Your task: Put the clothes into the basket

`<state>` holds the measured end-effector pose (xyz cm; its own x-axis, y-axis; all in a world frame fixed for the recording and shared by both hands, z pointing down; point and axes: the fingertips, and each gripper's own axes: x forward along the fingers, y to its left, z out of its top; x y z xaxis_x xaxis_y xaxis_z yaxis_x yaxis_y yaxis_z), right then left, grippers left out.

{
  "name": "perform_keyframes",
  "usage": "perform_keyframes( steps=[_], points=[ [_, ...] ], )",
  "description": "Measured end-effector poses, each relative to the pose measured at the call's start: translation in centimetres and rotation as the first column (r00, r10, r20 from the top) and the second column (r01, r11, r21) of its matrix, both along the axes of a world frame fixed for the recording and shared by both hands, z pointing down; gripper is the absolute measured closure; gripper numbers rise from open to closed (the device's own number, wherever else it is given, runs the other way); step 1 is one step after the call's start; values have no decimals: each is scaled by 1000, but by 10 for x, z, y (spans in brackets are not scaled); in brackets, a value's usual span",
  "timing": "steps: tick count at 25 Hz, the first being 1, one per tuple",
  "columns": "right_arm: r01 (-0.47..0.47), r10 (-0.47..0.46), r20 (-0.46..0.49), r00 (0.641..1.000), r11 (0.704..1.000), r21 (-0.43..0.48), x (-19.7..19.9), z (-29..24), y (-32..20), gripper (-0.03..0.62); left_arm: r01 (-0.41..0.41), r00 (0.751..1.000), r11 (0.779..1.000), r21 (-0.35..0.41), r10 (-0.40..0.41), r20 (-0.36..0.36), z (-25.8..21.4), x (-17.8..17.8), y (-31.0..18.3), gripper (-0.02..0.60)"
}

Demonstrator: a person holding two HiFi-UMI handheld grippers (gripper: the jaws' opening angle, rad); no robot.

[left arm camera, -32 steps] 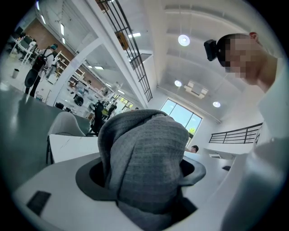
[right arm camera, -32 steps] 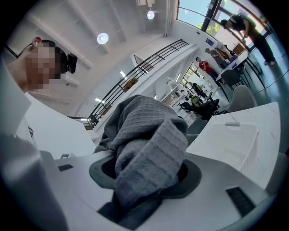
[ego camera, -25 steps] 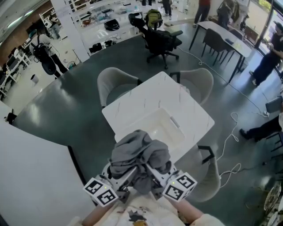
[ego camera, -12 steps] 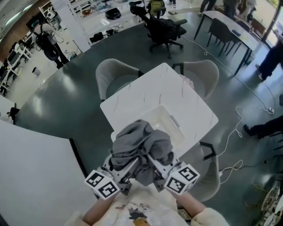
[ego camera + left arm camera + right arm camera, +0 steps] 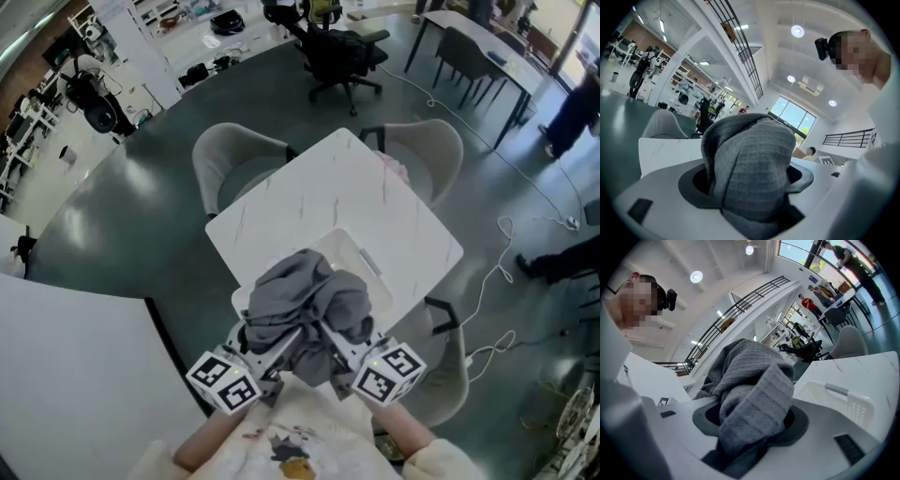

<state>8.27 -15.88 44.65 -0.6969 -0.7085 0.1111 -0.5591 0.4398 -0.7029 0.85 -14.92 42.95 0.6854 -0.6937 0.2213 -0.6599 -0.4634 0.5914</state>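
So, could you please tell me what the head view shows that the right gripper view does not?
Only the head view shows both tongs together, the left tongs and the right tongs, with their marker cubes, and a white cable trailing on the floor. Only the right gripper view shows the ceiling lights, an upper railing and the camera on the person's head. Both show the grey garment clamped in the right tongs, and the white basket on the white table.

White table (image 5: pixel 319 202) on dark floor (image 5: pixel 141 234), flanked by left grey chair (image 5: pixel 225 164) and right grey chair (image 5: pixel 424 155); beyond, black office chair (image 5: pixel 342 54); at right, trailing white cable (image 5: pixel 489 281).
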Motion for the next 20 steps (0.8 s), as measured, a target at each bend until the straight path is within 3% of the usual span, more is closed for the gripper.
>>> perform_keyframes(
  steps=[11, 20],
  points=[
    [6, -8, -26, 1000, 997, -75, -7, 28, -9, 396, -3, 1000, 998, -66, 5, 29, 26, -7, -7, 225],
    [1, -14, -107, 994, 993, -119, 11, 70, -9, 396, -22, 998, 989, -147, 31, 60, 72, 11, -4, 225]
  ],
)
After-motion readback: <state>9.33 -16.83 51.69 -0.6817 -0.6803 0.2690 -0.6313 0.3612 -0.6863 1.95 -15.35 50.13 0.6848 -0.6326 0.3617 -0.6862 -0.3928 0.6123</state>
